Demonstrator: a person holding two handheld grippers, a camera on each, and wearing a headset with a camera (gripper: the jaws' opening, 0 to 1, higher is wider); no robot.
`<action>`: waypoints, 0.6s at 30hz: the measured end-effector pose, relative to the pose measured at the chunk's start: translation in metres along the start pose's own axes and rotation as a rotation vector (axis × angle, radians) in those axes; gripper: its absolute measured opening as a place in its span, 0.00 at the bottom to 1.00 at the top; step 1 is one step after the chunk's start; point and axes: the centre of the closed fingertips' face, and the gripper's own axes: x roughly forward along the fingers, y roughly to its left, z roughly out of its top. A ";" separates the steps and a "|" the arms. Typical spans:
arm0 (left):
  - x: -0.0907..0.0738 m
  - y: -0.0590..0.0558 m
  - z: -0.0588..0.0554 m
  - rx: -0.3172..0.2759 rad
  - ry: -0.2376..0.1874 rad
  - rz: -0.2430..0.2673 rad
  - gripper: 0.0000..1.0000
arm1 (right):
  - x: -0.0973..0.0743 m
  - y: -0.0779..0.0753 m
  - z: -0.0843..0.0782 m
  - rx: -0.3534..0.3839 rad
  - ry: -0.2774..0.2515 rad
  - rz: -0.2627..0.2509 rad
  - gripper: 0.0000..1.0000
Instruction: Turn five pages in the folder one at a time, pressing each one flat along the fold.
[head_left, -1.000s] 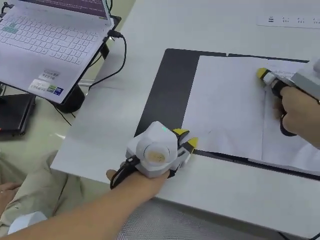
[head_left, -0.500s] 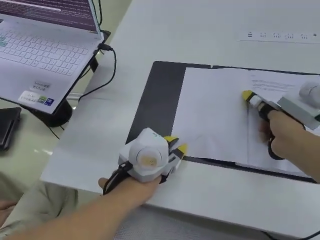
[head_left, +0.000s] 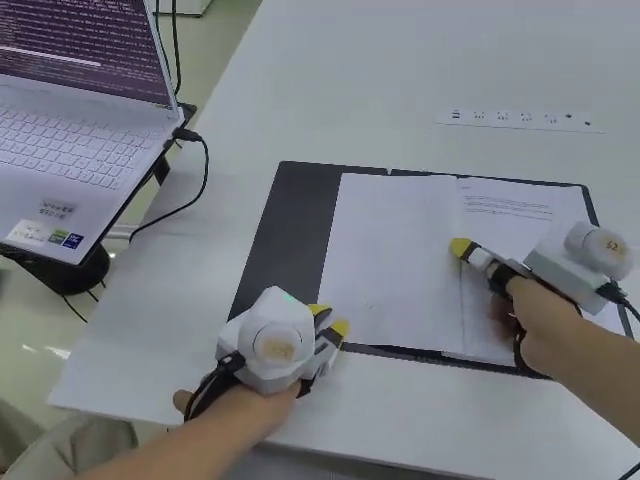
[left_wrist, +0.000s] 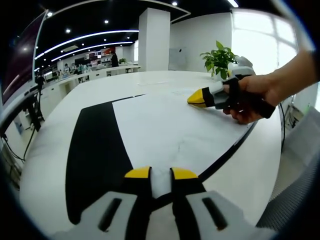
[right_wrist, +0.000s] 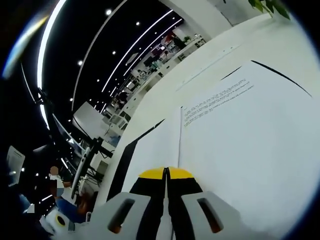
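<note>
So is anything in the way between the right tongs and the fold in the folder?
No, nothing visible. The right tongs, shut, sit right at the fold of the open folder, with just bare paper around them.

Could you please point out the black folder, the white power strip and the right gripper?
flat black folder (head_left: 290, 240), head view, bare left cover
white power strip (head_left: 520, 119), head view, its middle
right gripper (head_left: 460, 248), head view, between its yellow tips
</note>
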 end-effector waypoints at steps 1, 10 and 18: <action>0.000 0.000 0.000 0.001 0.000 -0.001 0.13 | -0.001 0.001 -0.007 -0.008 0.024 0.006 0.00; -0.004 -0.001 0.000 0.006 -0.003 -0.002 0.13 | -0.017 0.010 -0.028 -0.002 0.037 0.025 0.00; -0.006 -0.001 0.001 0.010 -0.003 -0.003 0.13 | -0.024 0.005 -0.044 0.017 0.070 0.042 0.00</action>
